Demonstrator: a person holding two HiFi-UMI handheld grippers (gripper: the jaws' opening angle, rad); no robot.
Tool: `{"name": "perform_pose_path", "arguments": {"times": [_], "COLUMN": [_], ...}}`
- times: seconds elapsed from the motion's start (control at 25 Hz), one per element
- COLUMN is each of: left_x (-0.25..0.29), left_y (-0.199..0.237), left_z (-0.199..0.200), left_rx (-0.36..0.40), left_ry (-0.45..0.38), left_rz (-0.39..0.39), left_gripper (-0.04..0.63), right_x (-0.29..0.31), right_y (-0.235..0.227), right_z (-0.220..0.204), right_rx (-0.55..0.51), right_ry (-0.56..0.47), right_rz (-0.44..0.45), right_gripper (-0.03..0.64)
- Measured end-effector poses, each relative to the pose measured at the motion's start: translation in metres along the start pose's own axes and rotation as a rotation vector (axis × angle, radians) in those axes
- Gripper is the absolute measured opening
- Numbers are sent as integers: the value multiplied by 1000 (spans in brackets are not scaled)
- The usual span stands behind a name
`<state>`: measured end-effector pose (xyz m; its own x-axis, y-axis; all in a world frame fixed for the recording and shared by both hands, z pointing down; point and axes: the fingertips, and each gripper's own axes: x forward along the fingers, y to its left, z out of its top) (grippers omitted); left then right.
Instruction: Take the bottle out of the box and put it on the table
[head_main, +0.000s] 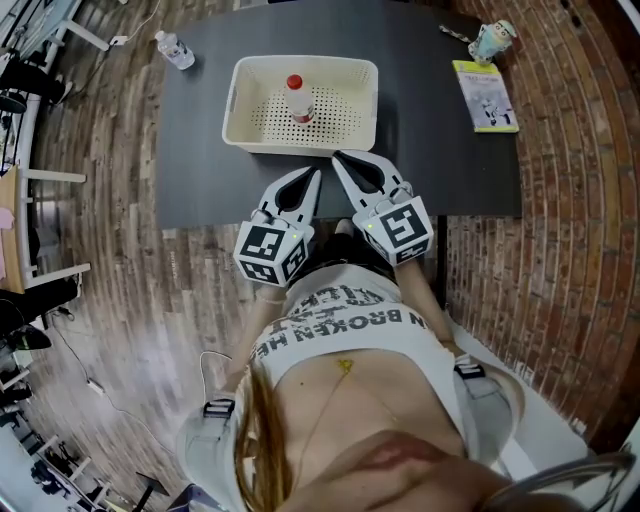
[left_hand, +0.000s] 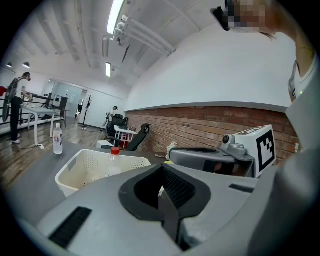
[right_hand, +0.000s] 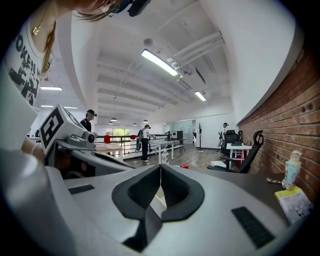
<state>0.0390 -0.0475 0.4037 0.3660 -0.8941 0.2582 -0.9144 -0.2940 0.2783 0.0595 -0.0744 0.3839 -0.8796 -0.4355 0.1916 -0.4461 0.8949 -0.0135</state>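
Dark grey table (head_main: 200, 150) on a wood-plank floor, with brick to the right.

Far left corner of the table: a spare clear water bottle (head_main: 174, 50), outside the box and not the target.

Centre, far side: white perforated box (head_main: 240, 100). The red-capped bottle (head_main: 298, 98) stands inside it near the middle, clear of all four walls. It is upright, with its long axis vertical and its cap pointing up.

Near edge of the table: left gripper (head_main: 316, 174) and, just beside it, right gripper (head_main: 338, 158). Both are short of the box's near wall. In each gripper view the fingers are pressed together with nothing between them.

Right side: a booklet (head_main: 484, 95) and, at the far corner, a small figurine (head_main: 491, 40), both well apart from the box.

Risks, as judged:
- The fingers must spread before the reach, or closed tips will push the bottle over.
- The bottle is tall and narrow, so a one-sided nudge could topple it inside the box.
- The near wall lies between the grippers and the bottle. A low approach could catch the rim and shove or tilt the box, which looks light.
- A grip high on the tapered neck may slip.
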Motion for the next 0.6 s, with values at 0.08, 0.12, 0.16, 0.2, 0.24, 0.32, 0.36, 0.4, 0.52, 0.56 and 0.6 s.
{"name": "perform_pose_path", "arguments": {"times": [0.08, 0.12, 0.16, 0.2, 0.24, 0.32, 0.36, 0.4, 0.52, 0.56, 0.6], "left_x": [7, 9, 12, 13, 14, 14, 13, 13, 10, 9, 8], "left_y": [-2, -2, -2, -1, 0, 3, 5, 8, 21, 26, 31], "left_z": [0, 0, 1, 1, 1, 1, 2, 4, 10, 12, 14], "left_rx": [-3, -4, -5, -8, -13, -23, -24, -23, -19, -20, -21], "left_ry": [-4, -7, -10, -14, -17, -22, -23, -25, -36, -39, -40], "left_rz": [9, 14, 20, 27, 35, 51, 57, 61, 72, 74, 74], "left_gripper": [0, 0, 0, 0, 0, 0, 0, 0, 0, 0, 0], "right_x": [-1, 0, 1, 2, 4, 9, 11, 14, 27, 32, 36], "right_y": [-8, -11, -14, -17, -18, -20, -21, -21, -20, -18, -17], "right_z": [-3, -4, -5, -6, -7, -7, -6, -5, 0, 1, 2], "right_rx": [-1, -5, -10, -14, -17, -19, -18, -19, -26, -27, -26], "right_ry": [2, 2, 4, 7, 10, 12, 11, 11, 9, 10, 9], "right_rz": [5, 8, 13, 18, 23, 31, 34, 36, 47, 48, 46], "right_gripper": [9, 9, 9, 9, 9, 9, 9, 9, 9, 9, 9]}}
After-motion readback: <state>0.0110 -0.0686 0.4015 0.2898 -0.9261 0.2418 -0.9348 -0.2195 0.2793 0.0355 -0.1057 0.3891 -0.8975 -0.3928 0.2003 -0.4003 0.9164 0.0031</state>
